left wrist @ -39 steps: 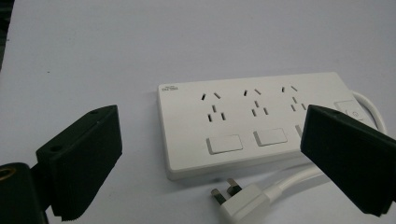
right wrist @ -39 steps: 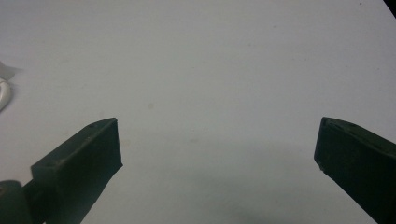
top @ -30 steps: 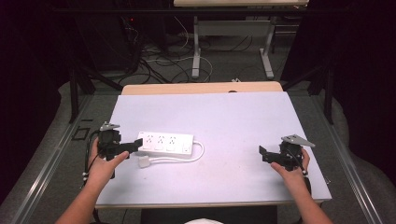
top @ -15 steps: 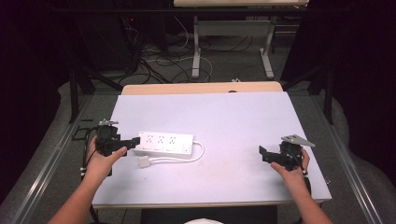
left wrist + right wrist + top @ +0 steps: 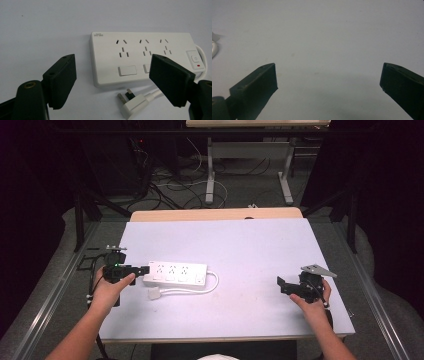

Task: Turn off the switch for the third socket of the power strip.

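Leftward it has gone: the left gripper (image 5: 141, 269) sat closer in over the near end of the power strip (image 5: 175, 274) a second ago, and now it hangs just off that end, jaws spread wide and holding nothing. Over on the other side the right gripper (image 5: 281, 285) hasn't budged, well apart from everything near the right edge of the surface (image 5: 250, 250), jaws likewise wide apart over bare tabletop.

Where's the action? The strip lies flat, left of centre, sockets up, its white cable looping round the far end and back along the near side to the plug (image 5: 131, 102), which lies loose on the surface just in front of the strip, prongs pointing towards it. From the left gripper view that plug sits between the open jaws, low in the frame.

My read: this is early going. Nothing is grasped, nothing is plugged in, and the pick-up of the plug looks to be the job ahead.

Hard to judge: the right jaw covers part of the strip's front edge and switch end, and whether the jaw tips touch the surface, I can't tell.
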